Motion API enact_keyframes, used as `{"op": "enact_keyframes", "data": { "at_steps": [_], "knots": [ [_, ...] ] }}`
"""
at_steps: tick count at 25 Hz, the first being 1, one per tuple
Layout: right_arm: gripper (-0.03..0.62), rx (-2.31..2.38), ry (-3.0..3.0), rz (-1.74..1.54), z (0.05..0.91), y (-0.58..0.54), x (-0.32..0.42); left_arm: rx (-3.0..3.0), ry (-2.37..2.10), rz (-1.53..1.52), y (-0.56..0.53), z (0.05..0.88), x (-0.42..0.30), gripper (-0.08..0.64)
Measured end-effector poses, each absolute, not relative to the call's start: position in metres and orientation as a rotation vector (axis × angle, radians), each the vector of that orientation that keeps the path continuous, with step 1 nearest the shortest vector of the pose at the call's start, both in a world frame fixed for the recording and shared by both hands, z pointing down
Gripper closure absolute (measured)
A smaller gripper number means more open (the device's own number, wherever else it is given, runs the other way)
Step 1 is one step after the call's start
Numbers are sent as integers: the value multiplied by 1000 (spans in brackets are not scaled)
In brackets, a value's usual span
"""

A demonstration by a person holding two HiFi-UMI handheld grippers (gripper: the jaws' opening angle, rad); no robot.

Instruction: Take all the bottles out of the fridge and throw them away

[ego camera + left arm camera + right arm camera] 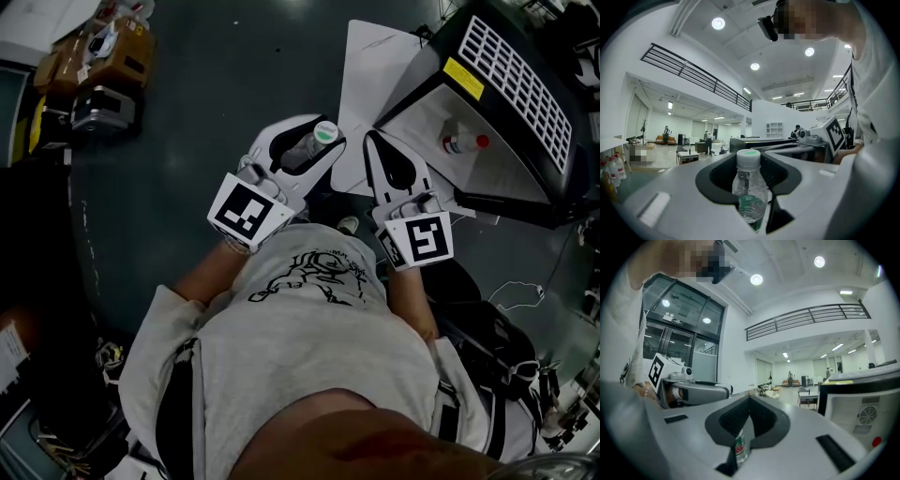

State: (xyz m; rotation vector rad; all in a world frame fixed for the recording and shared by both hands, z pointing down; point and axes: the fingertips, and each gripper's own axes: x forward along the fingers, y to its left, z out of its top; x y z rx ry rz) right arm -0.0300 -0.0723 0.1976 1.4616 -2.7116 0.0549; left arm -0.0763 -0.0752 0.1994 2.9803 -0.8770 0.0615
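Note:
A clear plastic bottle [307, 147] with a pale green cap lies between the fingers of my left gripper [323, 131], which is shut on it. In the left gripper view the bottle [749, 185] stands upright in the left gripper [750, 164], cap on top. My right gripper [373, 141] is beside it, jaws shut and tips together [749, 401]. A bit of a labelled bottle [740, 447] shows through the slot under its tips; where that bottle stands I cannot tell. To the right is the black fridge [525, 94], with a red-capped bottle [464, 143] lying on its white inside.
Boxes and equipment [94, 66] are stacked at the upper left of the dark floor. A white panel [375, 75] lies left of the fridge. A dark bag [487, 347] and cables sit at the lower right. Several bottles [611, 171] stand at the far left.

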Motion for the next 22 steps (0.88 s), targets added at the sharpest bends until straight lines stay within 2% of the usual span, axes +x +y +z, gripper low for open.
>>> {"op": "enact_keyframes", "data": {
  "at_steps": [22],
  "knots": [
    [583, 1343, -2756, 60, 210, -89, -112, 2908, -959, 73, -87, 211, -151, 402]
  ]
}}
